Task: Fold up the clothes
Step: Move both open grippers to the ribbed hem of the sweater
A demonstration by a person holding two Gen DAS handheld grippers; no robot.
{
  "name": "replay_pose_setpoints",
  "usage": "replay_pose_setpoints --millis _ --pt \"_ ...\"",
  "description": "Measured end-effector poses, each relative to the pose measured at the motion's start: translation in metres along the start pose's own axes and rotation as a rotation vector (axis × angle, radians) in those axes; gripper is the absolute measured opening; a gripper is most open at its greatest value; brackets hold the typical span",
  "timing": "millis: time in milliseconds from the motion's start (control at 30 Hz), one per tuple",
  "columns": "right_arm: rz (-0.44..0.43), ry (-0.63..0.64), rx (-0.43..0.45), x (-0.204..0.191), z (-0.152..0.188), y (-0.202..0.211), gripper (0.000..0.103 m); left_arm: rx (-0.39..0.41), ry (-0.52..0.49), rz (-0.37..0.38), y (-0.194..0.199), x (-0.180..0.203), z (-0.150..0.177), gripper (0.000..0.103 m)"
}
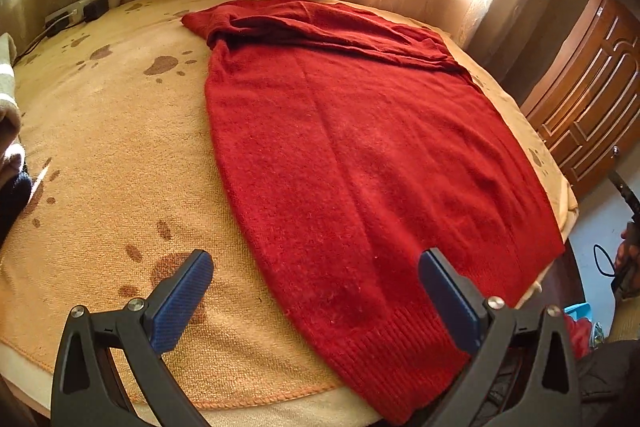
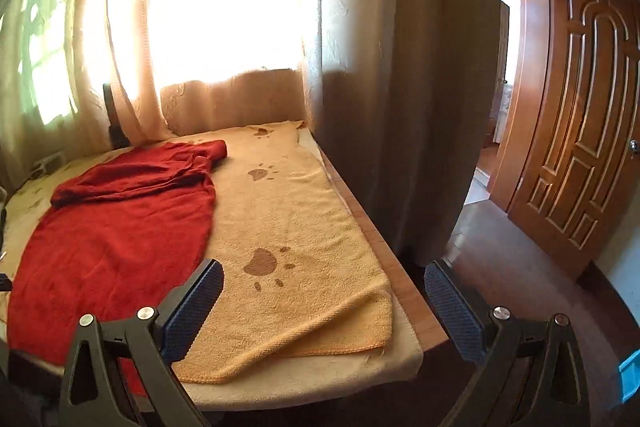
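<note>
A red knitted sweater [image 1: 360, 155] lies spread flat on a tan paw-print towel [image 1: 112, 155] covering the table, its ribbed hem at the near edge. The left gripper [image 1: 316, 291] hovers over the hem, jaws spread, empty. The right gripper [image 2: 324, 307] hangs released above the towel's near corner.

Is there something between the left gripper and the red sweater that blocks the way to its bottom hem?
Nothing visible blocks it. The left gripper is open, and the red sweater lies flat on the orange towel. The ribbed hem shows between the fingers with no other object over it.
</note>
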State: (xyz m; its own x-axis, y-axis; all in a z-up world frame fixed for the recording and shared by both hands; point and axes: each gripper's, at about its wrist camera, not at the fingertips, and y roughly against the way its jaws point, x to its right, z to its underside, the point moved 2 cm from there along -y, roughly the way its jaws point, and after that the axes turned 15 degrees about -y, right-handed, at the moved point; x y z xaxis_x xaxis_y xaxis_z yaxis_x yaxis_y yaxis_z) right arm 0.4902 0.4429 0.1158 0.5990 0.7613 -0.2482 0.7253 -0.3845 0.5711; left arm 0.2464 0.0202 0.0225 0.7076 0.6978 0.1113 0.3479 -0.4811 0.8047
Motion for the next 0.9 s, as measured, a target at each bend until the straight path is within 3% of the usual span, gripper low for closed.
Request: replay_pose_setpoints --millis 33,100,167,267,367,500,700,800,833,900 --pt "-0.008 -0.012 0.002 0.003 -0.001 0.004 0.103 -0.001 0.006 0.008 0.000 0.000 0.000 0.103" --pt "-0.167 -0.047 -0.129 -0.014 0.018 -0.017 0.103 -0.003 0.018 0.025 -0.001 0.000 0.001 0.103" --pt "-0.245 -0.024 -0.237 -0.041 0.042 -0.042 0.103 -0.005 0.032 0.043 -0.001 0.000 0.003 0.103" --pt "-0.257 0.063 -0.307 -0.073 0.068 -0.064 0.101 -0.007 0.043 0.061 0.003 0.002 0.010 0.103" --pt "-0.259 0.061 -0.355 -0.077 0.078 -0.077 0.091 -0.003 0.070 0.097 0.005 0.001 0.015 0.103" --pt "-0.214 0.059 -0.353 -0.072 0.081 -0.082 0.075 -0.013 0.144 0.164 0.001 -0.004 0.021 0.103" --pt "-0.245 0.069 -0.366 -0.078 0.083 -0.079 0.073 0.001 0.169 0.194 0.003 -0.001 0.021 0.103" --pt "-0.306 0.055 -0.391 -0.083 0.084 -0.077 0.073 -0.003 0.197 0.256 0.002 0.005 0.021 0.083" --pt "-0.330 0.048 -0.402 -0.085 0.085 -0.077 0.073 -0.010 0.213 0.284 0.000 0.007 0.022 0.070" --pt "-0.363 0.040 -0.418 -0.087 0.087 -0.077 0.073 -0.015 0.226 0.294 -0.002 0.009 0.023 0.065"
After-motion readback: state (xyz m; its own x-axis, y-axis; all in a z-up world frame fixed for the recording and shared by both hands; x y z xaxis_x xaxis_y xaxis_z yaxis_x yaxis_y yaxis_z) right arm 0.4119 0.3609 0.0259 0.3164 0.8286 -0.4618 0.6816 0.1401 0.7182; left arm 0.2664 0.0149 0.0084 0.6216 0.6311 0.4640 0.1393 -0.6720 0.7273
